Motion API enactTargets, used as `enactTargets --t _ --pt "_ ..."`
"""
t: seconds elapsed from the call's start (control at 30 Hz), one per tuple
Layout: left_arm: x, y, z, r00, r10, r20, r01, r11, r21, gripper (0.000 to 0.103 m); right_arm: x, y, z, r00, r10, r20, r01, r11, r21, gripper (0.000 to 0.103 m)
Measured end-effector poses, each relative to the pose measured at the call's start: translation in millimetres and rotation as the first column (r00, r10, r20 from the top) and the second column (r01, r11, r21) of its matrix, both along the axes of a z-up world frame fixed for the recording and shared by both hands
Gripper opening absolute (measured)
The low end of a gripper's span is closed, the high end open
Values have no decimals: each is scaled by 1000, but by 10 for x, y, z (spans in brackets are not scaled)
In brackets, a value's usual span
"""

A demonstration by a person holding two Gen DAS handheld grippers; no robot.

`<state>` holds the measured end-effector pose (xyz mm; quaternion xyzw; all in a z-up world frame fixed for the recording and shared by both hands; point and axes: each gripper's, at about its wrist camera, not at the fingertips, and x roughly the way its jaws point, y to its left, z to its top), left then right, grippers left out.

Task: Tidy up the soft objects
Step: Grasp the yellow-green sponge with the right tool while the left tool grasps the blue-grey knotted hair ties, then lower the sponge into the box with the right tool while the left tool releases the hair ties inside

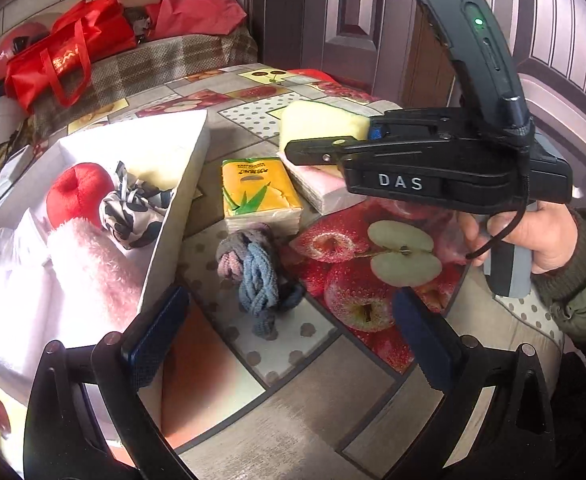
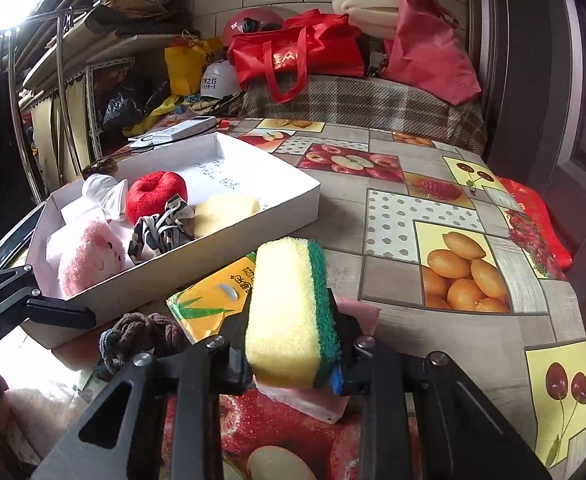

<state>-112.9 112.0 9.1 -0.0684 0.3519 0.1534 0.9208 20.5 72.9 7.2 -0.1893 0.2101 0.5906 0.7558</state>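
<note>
Right gripper [image 2: 293, 364]: its fingers pinched a yellow sponge with a green scouring side [image 2: 289, 312], held lifted above the table [image 2: 393, 288]; the left wrist view showed the same gripper [image 1: 329, 136] level over the pink napkin stack [image 1: 321, 188].
Left gripper [image 1: 289, 340]: fingers spread wide, nothing between them, hovering over the table just beside the box's near corner.
White box [image 2: 293, 204]: a shallow open tray on the table's left part, holding a red plush apple [image 2: 155, 194], a black-and-white patterned cloth [image 2: 161, 232], a pink fluffy plush [image 2: 87, 256], a pale yellow sponge [image 2: 225, 212] and white fabric [image 2: 101, 192].
Yellow tissue pack [image 1: 259, 196]: flat on the table just beside the box's outer wall.
Braided cloth bundle [image 1: 253, 276]: grey, blue and brown, on the table touching the tissue pack's near edge.
Pink napkin stack: beside the tissue pack, under the held sponge.
Background: red bags [image 2: 305, 52] on a plaid-covered surface [image 2: 365, 104] behind the table.
</note>
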Motion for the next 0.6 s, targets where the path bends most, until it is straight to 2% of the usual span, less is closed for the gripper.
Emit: enactTargets --t 0.1,0.23,0.27,0.37,0.43,0.47,0.53,0.6 --pt "10 92 8 1000 4 16 -3 1000 -17 103 34 -94 37 1000 -23 -19 24 999 43 28" --pt "242 34 -32 999 5 -39 -4 1000 25 100 121 -151 63 997 -43 -64 48 996 78 28" --pt "298 26 -38 998 21 -51 -19 999 45 95 142 -156 63 996 -46 -74 52 995 82 28" --pt "448 31 -115 992 50 -114 -42 996 74 71 162 -170 72 995 -49 -87 57 994 93 28" --pt "441 66 -133 993 35 -115 -29 999 45 42 155 -185 72 995 -48 -88 56 993 99 28" --pt "422 94 -129 993 42 -107 -39 999 34 33 151 -186 74 995 -47 -87 55 993 101 28" --pt "389 130 -113 995 52 -88 -51 999 16 27 140 -189 75 995 -42 -87 51 993 105 28" --pt "349 91 -62 997 57 -54 -55 998 34 27 128 -206 84 996 -41 -83 51 992 115 28"
